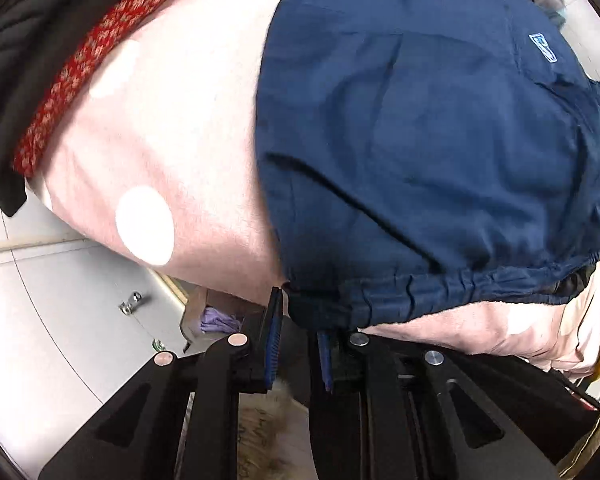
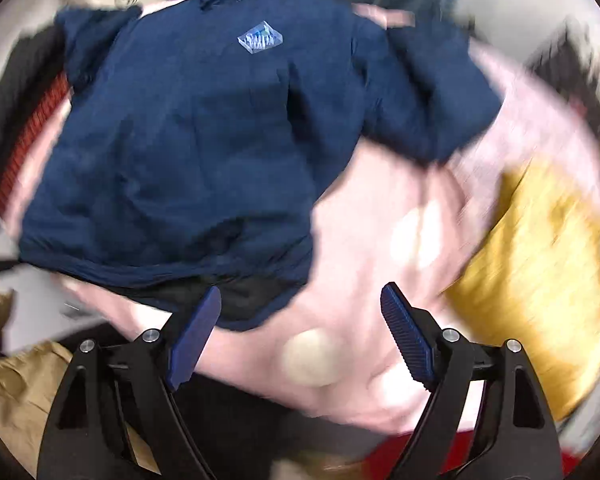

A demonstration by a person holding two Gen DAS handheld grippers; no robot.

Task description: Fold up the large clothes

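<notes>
A navy blue jacket [image 1: 428, 152] with a pale blue chest logo lies spread on a pink sheet [image 1: 172, 152] with white dots. My left gripper [image 1: 300, 320] is at the jacket's elastic hem corner, its jaws close together with the hem between them. In the right wrist view the same jacket [image 2: 188, 140] lies front up, one sleeve [image 2: 432, 92] folded out to the right. My right gripper [image 2: 300, 312] is wide open and empty just in front of the hem, above the pink sheet [image 2: 360, 248]. That view is blurred by motion.
A red patterned cloth [image 1: 92, 60] and a black garment [image 1: 16, 60] lie left of the jacket. A mustard-yellow garment [image 2: 540, 272] lies at the right. A fur-trimmed item [image 1: 268, 432] is below my left gripper. White floor tiles [image 1: 40, 340] lie beyond the edge.
</notes>
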